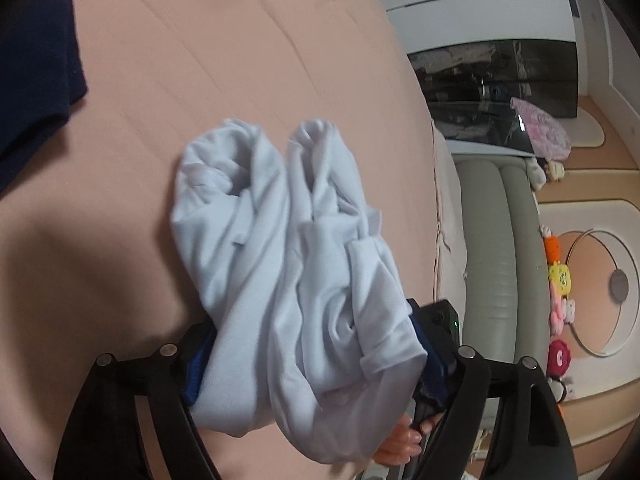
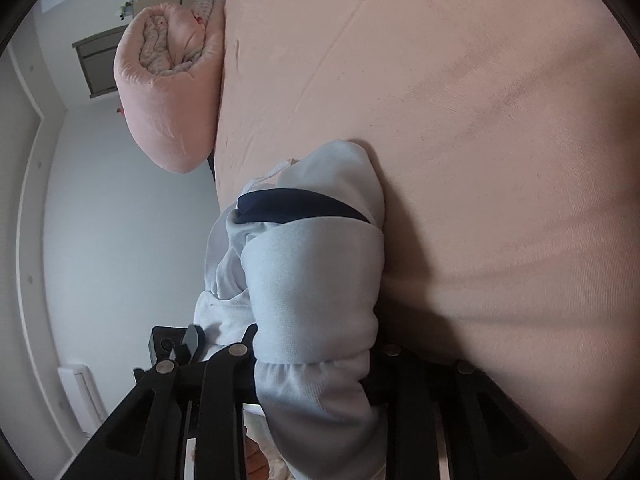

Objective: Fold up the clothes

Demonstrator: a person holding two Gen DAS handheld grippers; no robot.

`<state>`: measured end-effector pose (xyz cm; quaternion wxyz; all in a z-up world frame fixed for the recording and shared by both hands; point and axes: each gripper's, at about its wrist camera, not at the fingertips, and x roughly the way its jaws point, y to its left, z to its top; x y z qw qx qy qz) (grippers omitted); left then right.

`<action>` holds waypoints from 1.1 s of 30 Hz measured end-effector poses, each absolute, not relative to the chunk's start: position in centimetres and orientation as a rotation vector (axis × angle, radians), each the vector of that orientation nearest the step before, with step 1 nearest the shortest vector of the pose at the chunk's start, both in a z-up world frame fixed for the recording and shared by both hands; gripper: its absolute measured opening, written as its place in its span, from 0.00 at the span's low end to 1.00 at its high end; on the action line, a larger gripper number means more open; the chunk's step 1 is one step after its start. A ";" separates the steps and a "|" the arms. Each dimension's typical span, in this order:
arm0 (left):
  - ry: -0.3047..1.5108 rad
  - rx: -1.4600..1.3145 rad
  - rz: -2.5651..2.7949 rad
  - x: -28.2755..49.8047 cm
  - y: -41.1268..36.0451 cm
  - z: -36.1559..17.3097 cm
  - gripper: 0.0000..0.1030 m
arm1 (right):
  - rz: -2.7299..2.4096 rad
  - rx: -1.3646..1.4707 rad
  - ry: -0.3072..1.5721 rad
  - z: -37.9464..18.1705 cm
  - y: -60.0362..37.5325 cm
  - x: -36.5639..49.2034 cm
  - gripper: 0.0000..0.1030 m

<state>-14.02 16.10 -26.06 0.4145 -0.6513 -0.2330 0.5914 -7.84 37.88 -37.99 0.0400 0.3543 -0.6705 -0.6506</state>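
Left wrist view: one pale garment, bunched, on the bed

Left wrist view showed a pale blue garment [image 1: 292,264], crumpled into two long rolls, lying on the pink bedsheet [image 1: 200,52] and trailing back toward six o'clock. The left gripper [image 1: 316,364] stood spread, its blue-padded fingers [image 1: 196,372] at either flank of the cloth; whether the pads pressed it could not be told. A dark navy garment [image 1: 36,76] lay apart at ten o'clock.

Right wrist view showed the same pale blue garment [image 2: 312,280], with a navy band across it at twelve o'clock, bunched thickly over the right gripper [image 2: 316,364]. Those jaws stood narrow and seemed to pinch a gathered fold, the contact itself hidden by cloth. A rolled pink quilt [image 2: 168,92] sat at ten o'clock.

Handling, as judged: light, soft, limp knit; no stiffness, so it would sag and fold on itself wherever unsupported. Not fragile, little slip. Best hold: a single layer at a hem or corner, not the bundled mass, one grip at each end to spread it flat.
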 end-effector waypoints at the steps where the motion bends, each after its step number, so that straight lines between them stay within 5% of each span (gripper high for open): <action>1: -0.576 -1.642 1.486 -14.1 16.4 -25.9 0.80 | -1.990 1.091 -2.051 -37.9 37.8 -7.9 0.25; 9: -0.304 -1.653 1.554 -13.2 19.3 -26.0 0.82 | -2.010 1.110 -2.031 -37.6 37.6 -7.9 0.28; 12: -0.330 -1.623 1.604 -13.0 19.0 -26.1 0.81 | -2.005 1.114 -2.032 -37.4 37.6 -8.2 0.29; 14: -0.419 -1.629 1.611 -13.4 18.0 -26.5 0.71 | -1.998 1.106 -2.034 -37.4 37.7 -8.2 0.31; 21: -0.586 -1.621 1.599 -13.8 16.3 -27.5 0.59 | -1.972 1.075 -2.000 -35.9 37.2 -9.6 0.66; 24: -0.568 -1.598 1.621 -13.5 16.6 -27.3 0.59 | -2.066 1.168 -1.910 -35.2 36.3 -9.7 0.63; 28: -0.471 -1.552 1.694 -12.2 17.3 -26.4 0.57 | -2.291 1.291 -1.707 -33.7 34.8 -9.4 0.35; 33: -0.257 -1.445 1.840 -11.1 19.5 -24.3 0.53 | -2.510 1.347 -1.497 -31.1 33.0 -9.3 0.27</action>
